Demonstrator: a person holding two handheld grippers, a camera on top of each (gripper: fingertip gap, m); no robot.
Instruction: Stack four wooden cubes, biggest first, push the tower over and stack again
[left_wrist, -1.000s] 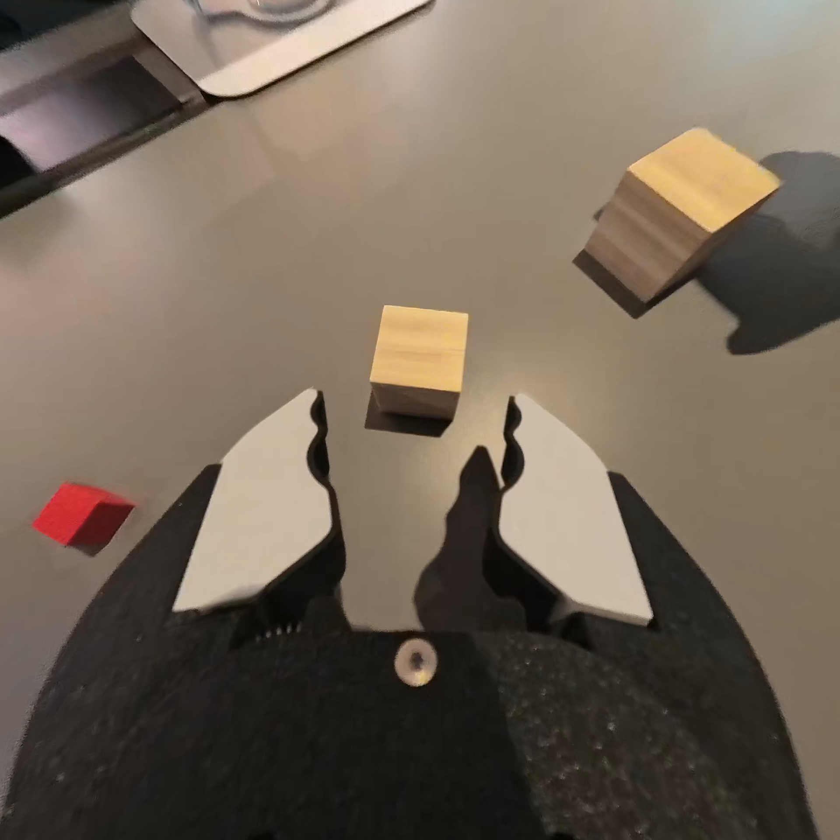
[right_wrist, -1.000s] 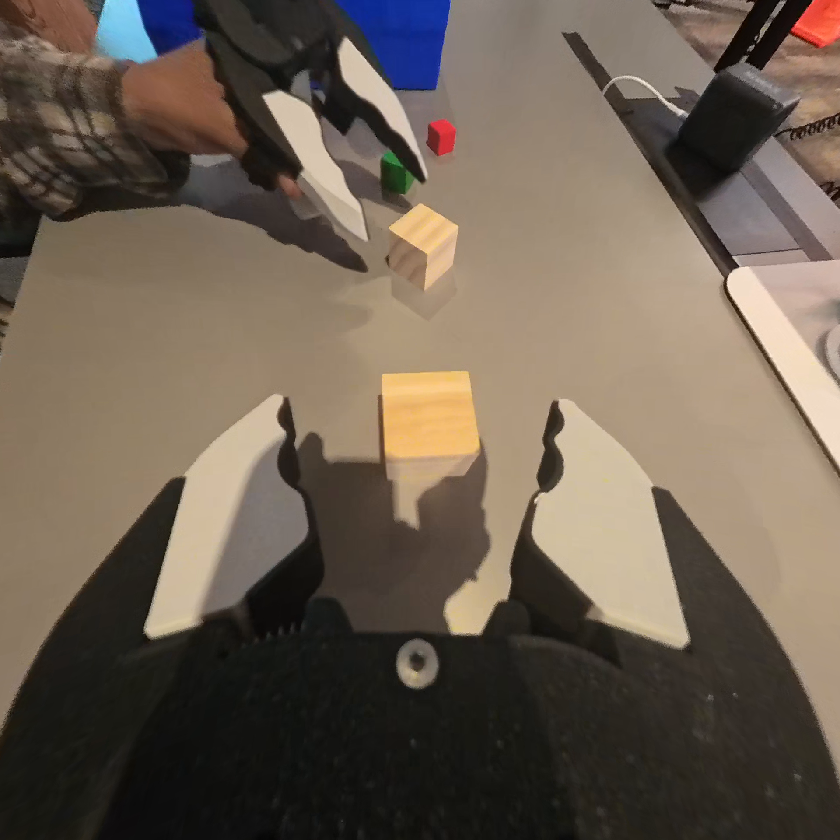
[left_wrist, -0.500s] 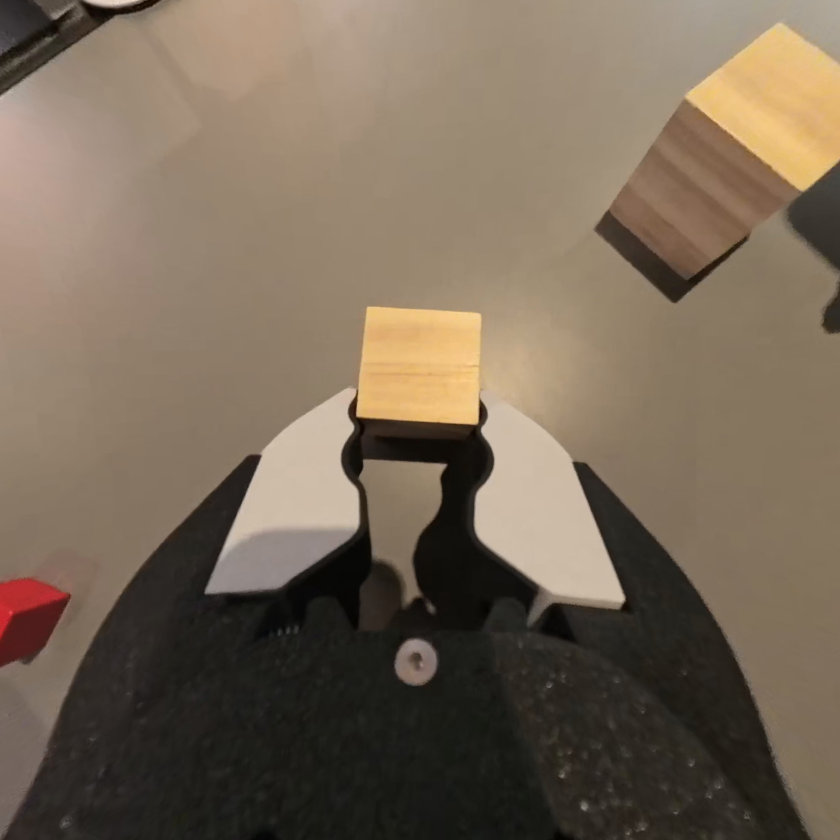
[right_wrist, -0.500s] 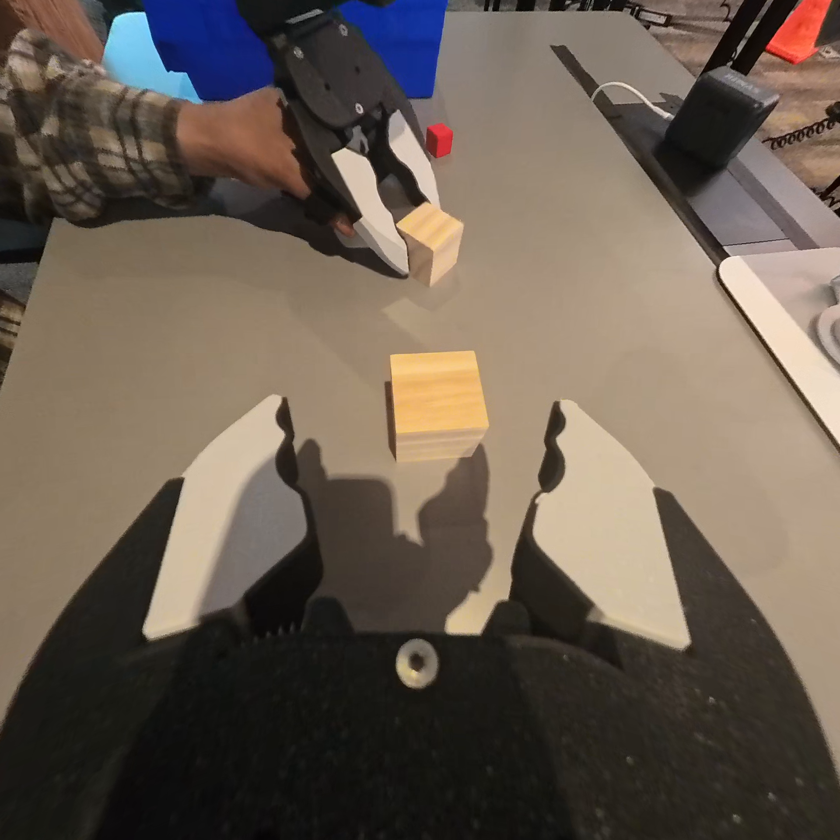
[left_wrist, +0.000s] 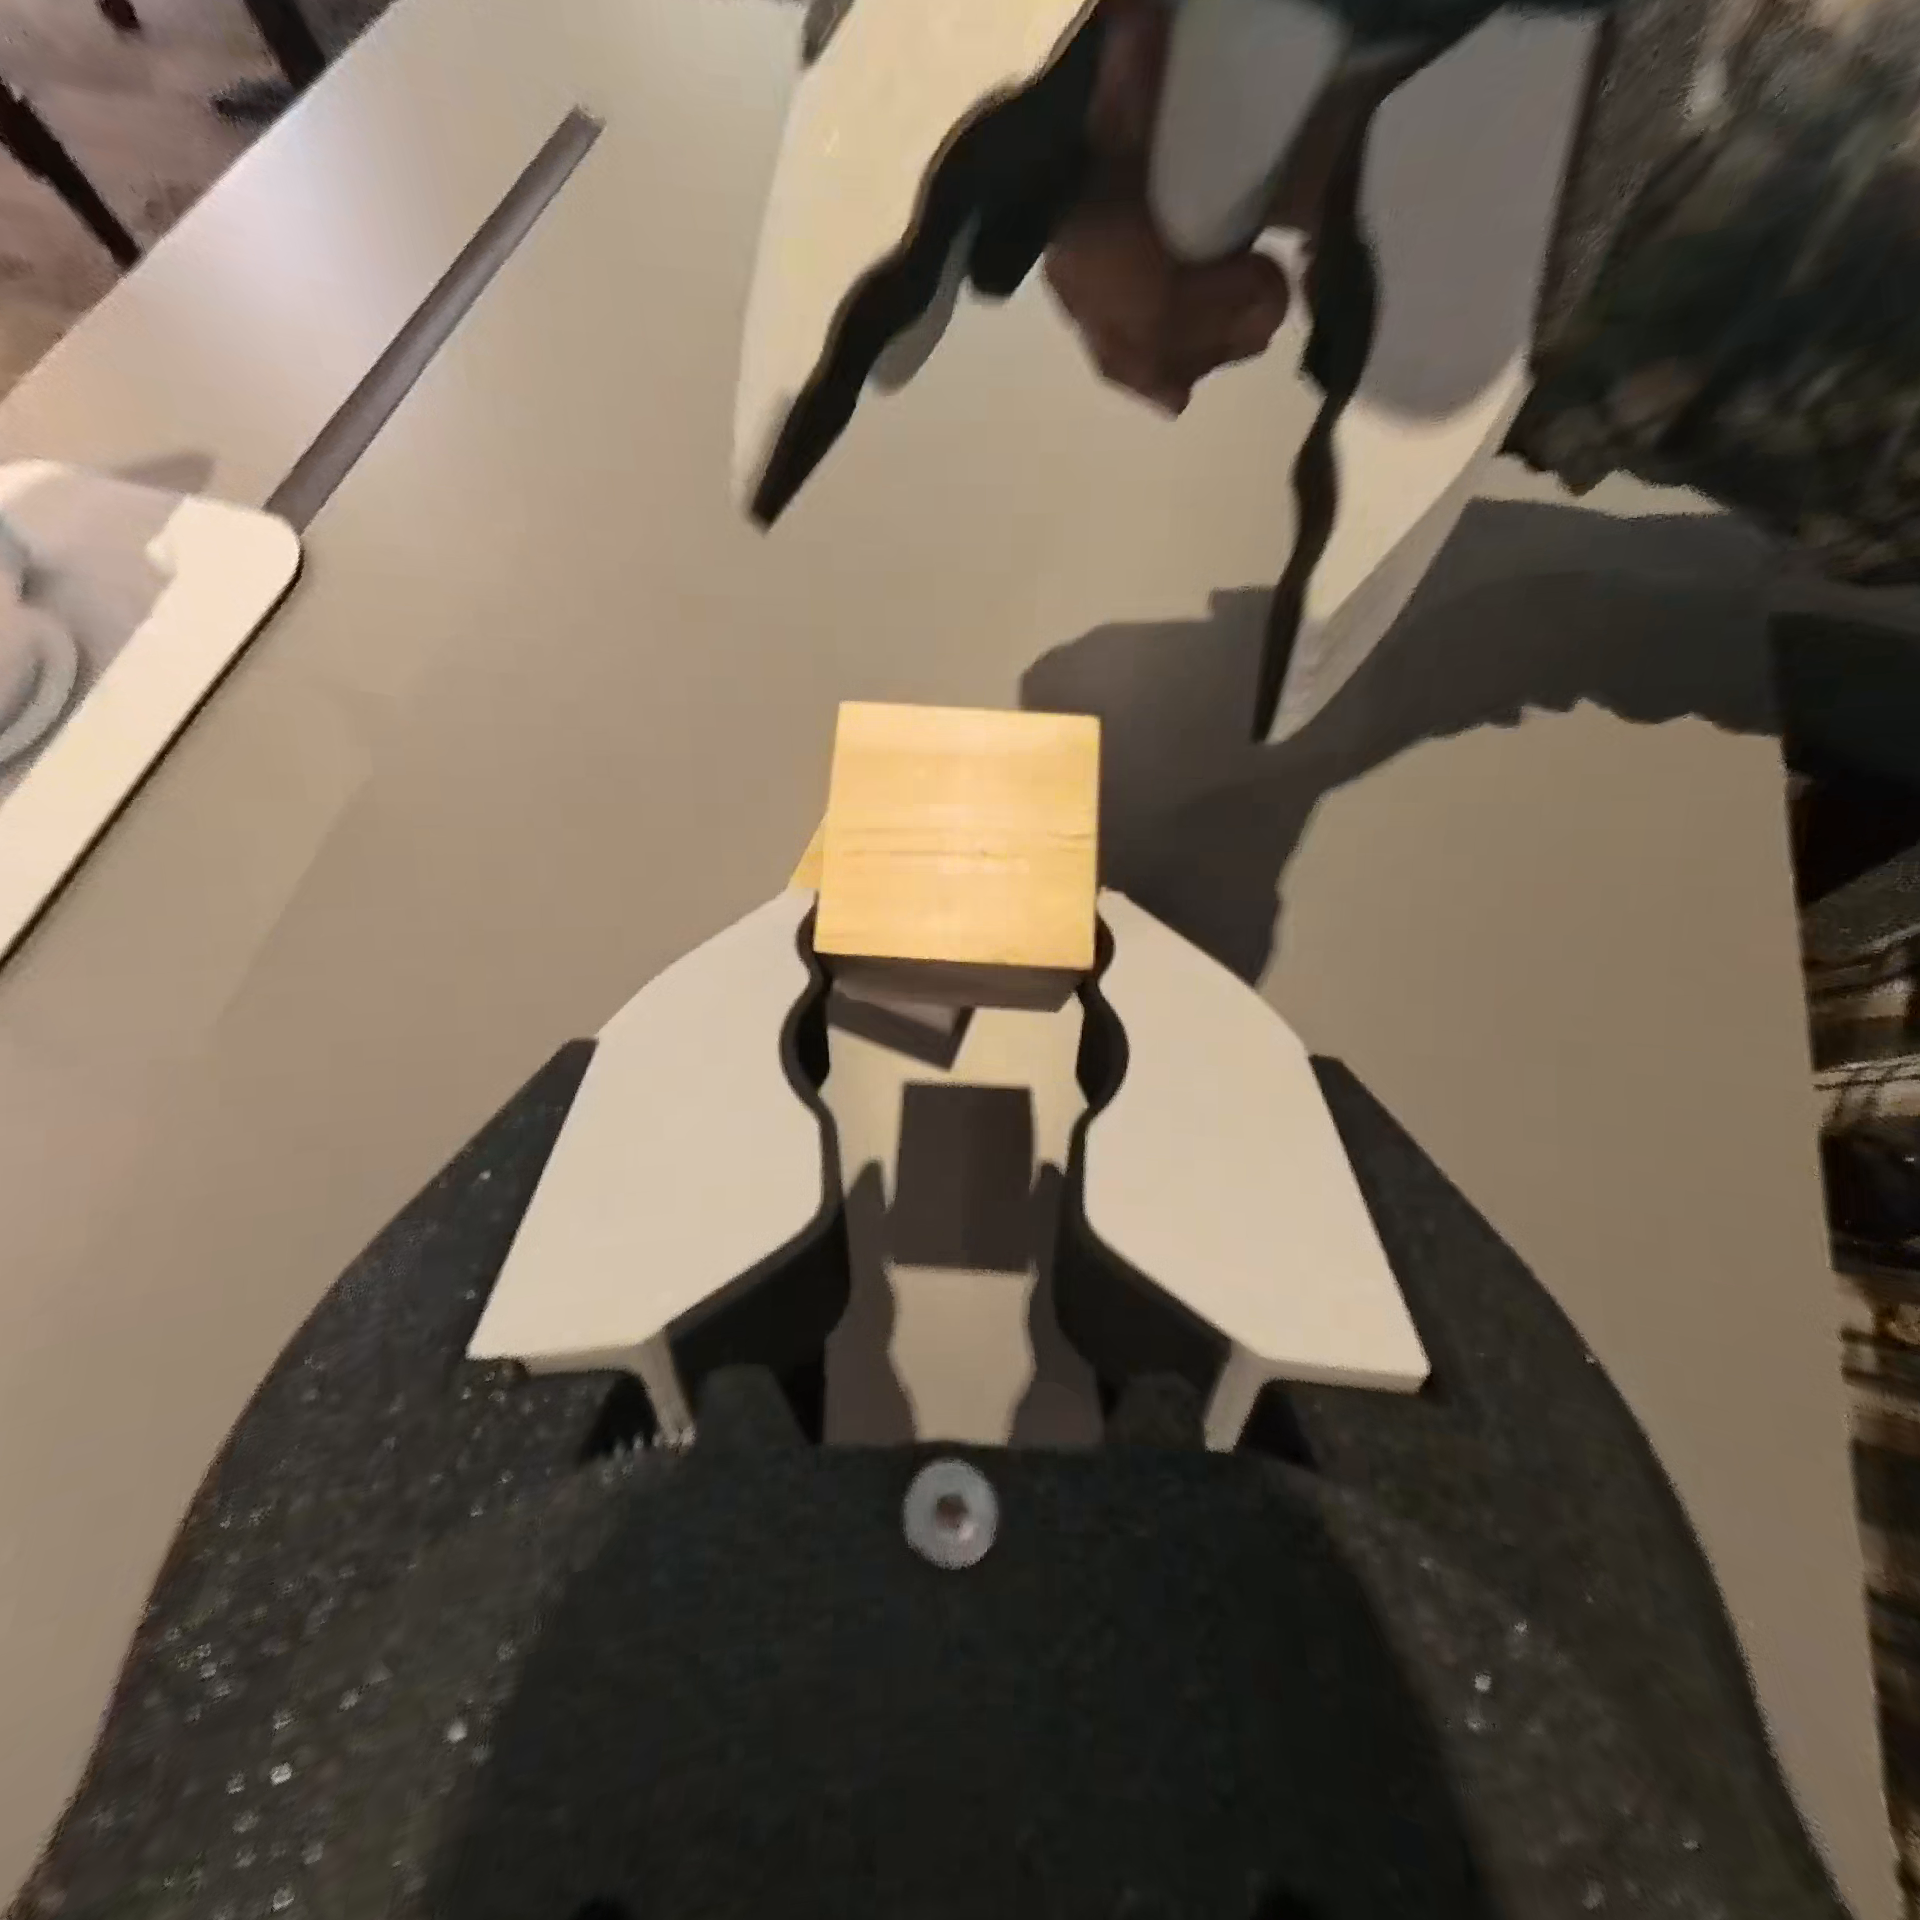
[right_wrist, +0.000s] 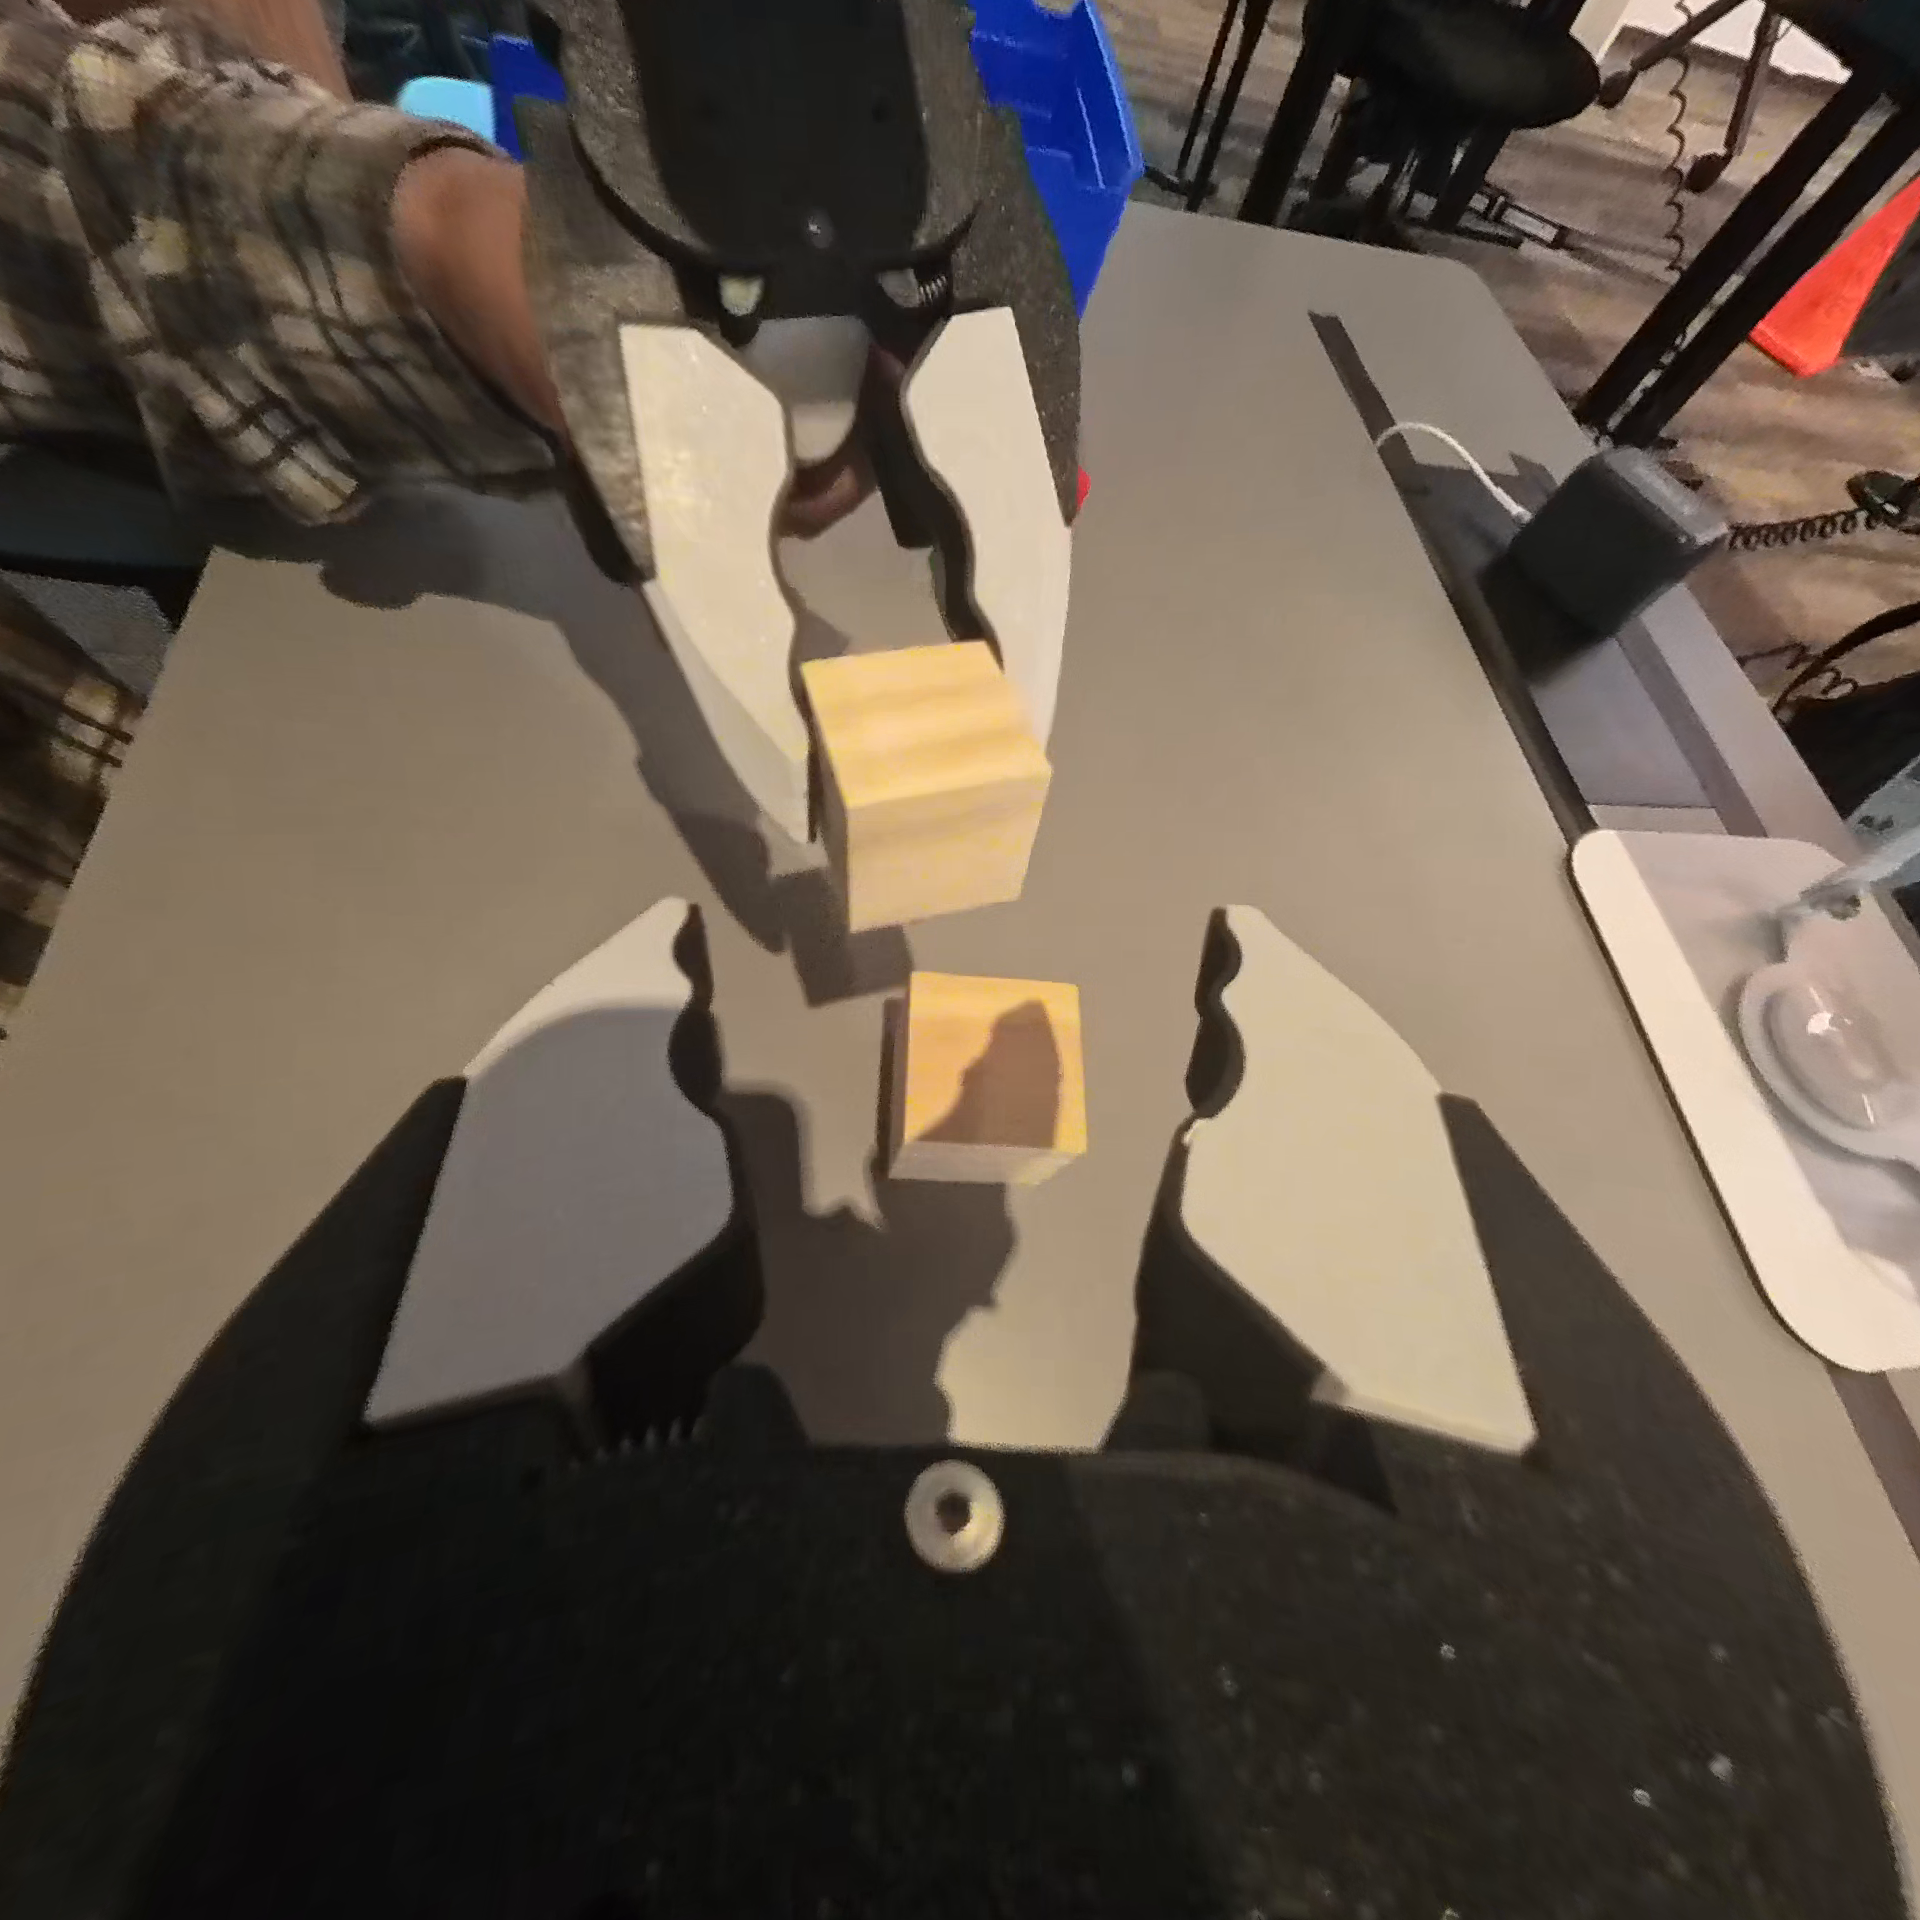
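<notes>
My left gripper (left_wrist: 954, 920) is shut on the smaller wooden cube (left_wrist: 956, 836) and holds it in the air. In the right wrist view the left gripper (right_wrist: 914, 769) carries that cube (right_wrist: 925, 790) just above and beyond the bigger wooden cube (right_wrist: 992, 1070), which rests on the grey table (right_wrist: 416, 831). In the left wrist view only a sliver of the bigger cube (left_wrist: 808, 868) shows under the held one. My right gripper (right_wrist: 956, 935) is open and empty, its fingers on either side of the bigger cube without touching it. It also shows open in the left wrist view (left_wrist: 1018, 618).
A white tray (right_wrist: 1662, 935) with a clear glass object lies at the table's right edge. A black box (right_wrist: 1600, 561) with a cable sits behind it. A blue bin (right_wrist: 1049, 135) stands at the far end. A red sliver (right_wrist: 1081, 488) shows behind the left gripper. My right fingertips sit around 5 centimeters from my left ones.
My left gripper closed on the smaller cube, lifted it and carried it over toward the bigger cube. My right gripper stayed open near the bigger cube.
</notes>
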